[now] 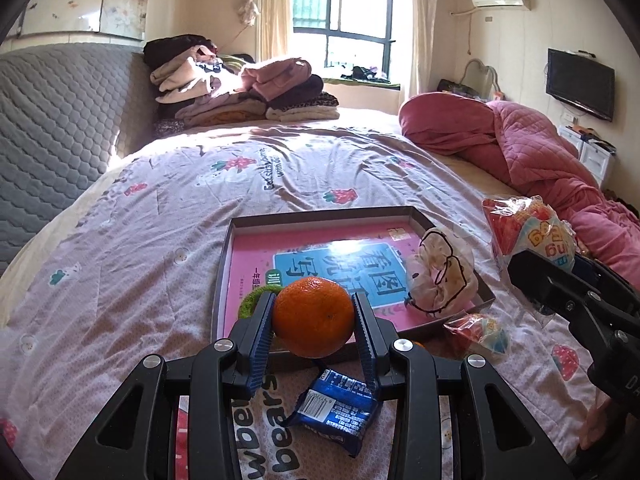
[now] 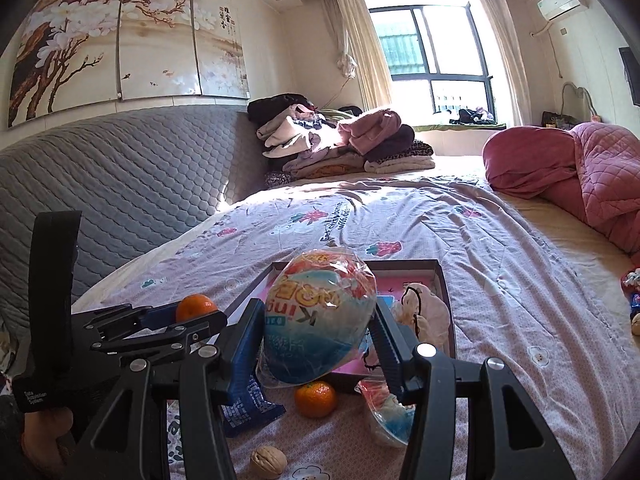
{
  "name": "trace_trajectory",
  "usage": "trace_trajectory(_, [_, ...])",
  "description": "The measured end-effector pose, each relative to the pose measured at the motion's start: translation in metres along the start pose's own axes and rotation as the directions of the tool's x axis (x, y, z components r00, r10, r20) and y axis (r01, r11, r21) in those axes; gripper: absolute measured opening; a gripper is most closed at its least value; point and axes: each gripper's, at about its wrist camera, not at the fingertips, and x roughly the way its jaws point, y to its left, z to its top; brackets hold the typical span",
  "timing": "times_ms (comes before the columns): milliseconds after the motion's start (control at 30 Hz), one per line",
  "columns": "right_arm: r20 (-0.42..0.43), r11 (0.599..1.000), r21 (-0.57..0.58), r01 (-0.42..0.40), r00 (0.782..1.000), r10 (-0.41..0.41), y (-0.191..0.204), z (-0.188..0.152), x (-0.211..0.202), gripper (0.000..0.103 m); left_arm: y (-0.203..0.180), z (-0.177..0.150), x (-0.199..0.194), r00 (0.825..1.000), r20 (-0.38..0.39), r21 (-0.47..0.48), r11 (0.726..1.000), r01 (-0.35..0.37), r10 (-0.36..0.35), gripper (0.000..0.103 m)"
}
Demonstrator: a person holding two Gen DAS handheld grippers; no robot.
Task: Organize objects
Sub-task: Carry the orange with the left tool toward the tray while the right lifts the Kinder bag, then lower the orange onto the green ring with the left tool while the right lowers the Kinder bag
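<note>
2 clamped loads: left hand-held gripper (image 1: pixel 314 318) around orange (image 1: pixel 313 317), right hand-held gripper (image 2: pixel 320 322) around snack bag (image 2: pixel 320 316); walnut (image 2: pixel 268 462) only in right view.

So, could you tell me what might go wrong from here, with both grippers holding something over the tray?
1. The orange is round and pinched only at its sides by the left gripper; it could slip and roll across the soft bed.
2. The right gripper squeezes a crinkly snack bag, which could slide out or get crushed.
3. The two grippers are close together above the tray, so they might collide.
</note>
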Motion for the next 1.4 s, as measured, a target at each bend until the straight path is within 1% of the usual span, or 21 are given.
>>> trace_trajectory(267, [0.025, 1.000, -0.016, 0.014, 1.000, -0.014, -0.005, 0.012, -0.001, 0.053, 0.009, 0.012, 0.002, 1.000, 0.002, -0.005, 1.000, -0.023, 0.023, 0.039])
trace_trajectory(433, [0.038, 0.999, -0.039, 0.017, 0.999, -0.015, -0.005, 0.021, -0.002, 0.053, 0.014, 0.021, 0.006, 1.000, -0.016, -0.020, 1.000, -0.022, 0.022, 0.039])
trace_trajectory(633, [0.057, 0.998, -0.056, 0.012, 0.998, -0.009, -0.006, 0.029, -0.003, 0.053, 0.016, 0.036, 0.005, 0.999, 0.004, -0.018, 0.999, -0.041, 0.041, 0.039])
trace_trajectory(733, [0.048, 0.999, -0.050, -0.001, 0.999, 0.003, -0.009, 0.033, 0.000, 0.053, 0.017, 0.046, 0.005, 0.999, 0.013, -0.016, 0.999, -0.047, 0.047, 0.039])
trace_trajectory(933, [0.052, 0.997, -0.074, 0.009, 0.999, -0.005, -0.010, 0.039, 0.009, 0.053, 0.017, 0.060, 0.010, 0.998, 0.021, -0.014, 0.999, -0.053, 0.053, 0.039])
trace_trajectory(1200, [0.053, 0.995, -0.099, 0.014, 0.999, -0.009, -0.014, 0.045, 0.018, 0.053, 0.018, 0.066, 0.023, 0.999, 0.025, -0.020, 0.999, -0.044, 0.045, 0.039])
trace_trajectory(1333, [0.045, 0.995, -0.101, 0.019, 0.999, -0.015, -0.017, 0.046, 0.027, 0.053, 0.019, 0.067, 0.033, 0.999, 0.003, -0.021, 0.999, -0.040, 0.040, 0.039])
trace_trajectory(1400, [0.035, 0.994, -0.107, 0.021, 0.999, -0.017, -0.017, 0.045, 0.032, 0.053, 0.019, 0.066, 0.038, 0.999, -0.006, -0.015, 0.999, -0.051, 0.051, 0.039])
